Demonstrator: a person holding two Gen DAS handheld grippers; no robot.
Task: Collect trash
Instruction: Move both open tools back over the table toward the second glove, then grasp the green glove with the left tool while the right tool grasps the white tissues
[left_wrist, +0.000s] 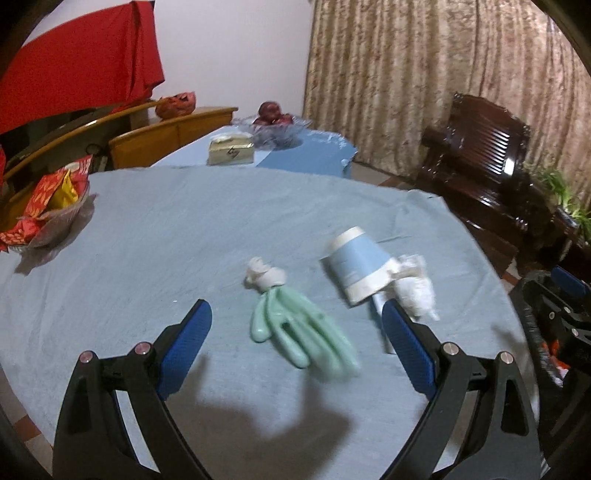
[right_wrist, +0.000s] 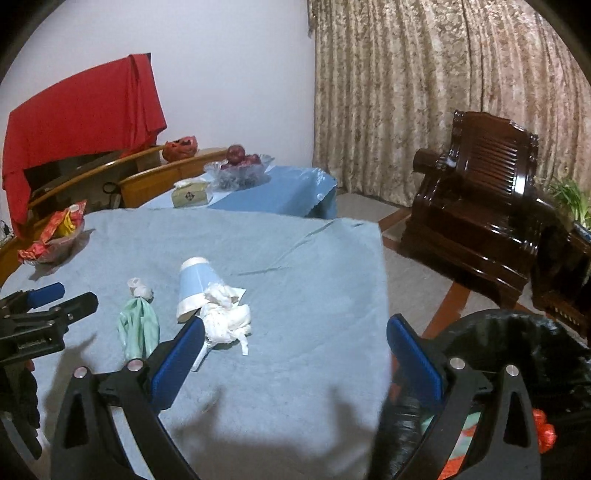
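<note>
A mint green rubber glove (left_wrist: 299, 332) with a white knotted end lies on the blue tablecloth (left_wrist: 184, 240). My left gripper (left_wrist: 295, 332) is open and empty, its jaws either side of the glove. A blue and white paper cup (left_wrist: 360, 266) lies on its side beside a crumpled white tissue (left_wrist: 415, 288). In the right wrist view the glove (right_wrist: 138, 328), cup (right_wrist: 195, 288) and tissue (right_wrist: 225, 317) lie left of centre. My right gripper (right_wrist: 295, 350) is open and empty over the table's right edge. A black-lined trash bin (right_wrist: 517, 350) stands at lower right.
A bowl of red and yellow snack packets (left_wrist: 48, 206) sits at the table's left edge. A tissue box (left_wrist: 231, 149) and a glass fruit bowl (left_wrist: 275, 125) stand on the far table. A dark wooden armchair (right_wrist: 476, 210) stands right. Wooden chairs (left_wrist: 147, 140) line the left.
</note>
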